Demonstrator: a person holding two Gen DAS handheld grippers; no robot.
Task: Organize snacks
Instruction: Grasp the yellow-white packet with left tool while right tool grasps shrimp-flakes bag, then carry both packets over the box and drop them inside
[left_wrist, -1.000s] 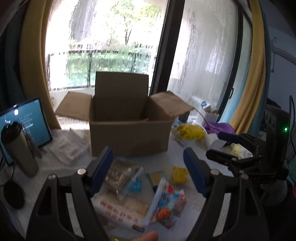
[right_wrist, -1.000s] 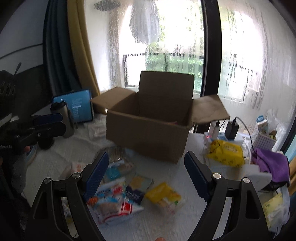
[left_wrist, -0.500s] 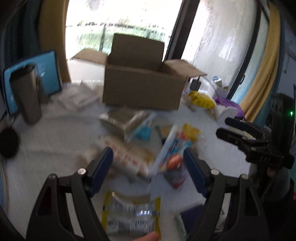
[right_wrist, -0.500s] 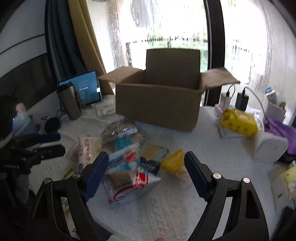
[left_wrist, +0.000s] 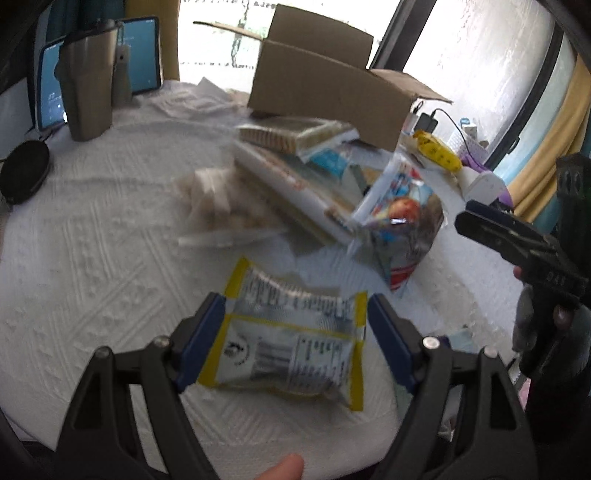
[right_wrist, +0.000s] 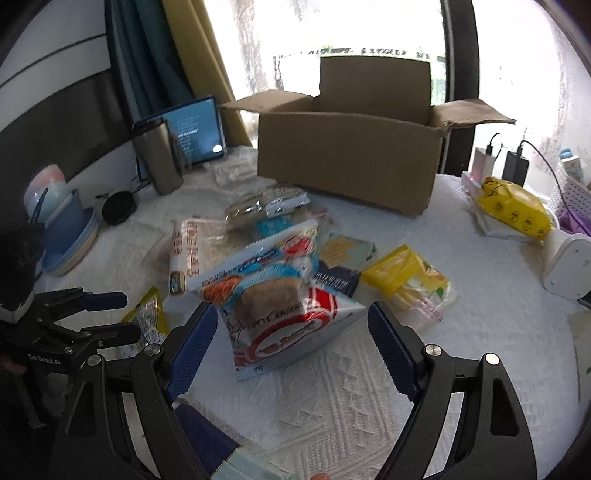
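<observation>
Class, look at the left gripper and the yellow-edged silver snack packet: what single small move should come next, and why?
Probably close the left gripper on the yellow-edged silver snack packet. Its blue fingers are open and flank the packet's two ends on the white textured tablecloth, and the open brown cardboard box waits beyond.

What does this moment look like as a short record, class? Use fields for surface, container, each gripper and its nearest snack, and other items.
surface: white textured tablecloth
container: open brown cardboard box, flaps up, contents hidden
left gripper: open, straddling the yellow-edged silver snack packet; contact unclear
right gripper: open, the red, white and blue puffed snack bag between its fingers
snack pile: yellow chip packet, long white cracker pack
other items: grey metal tumbler, blue-screen tablet
</observation>
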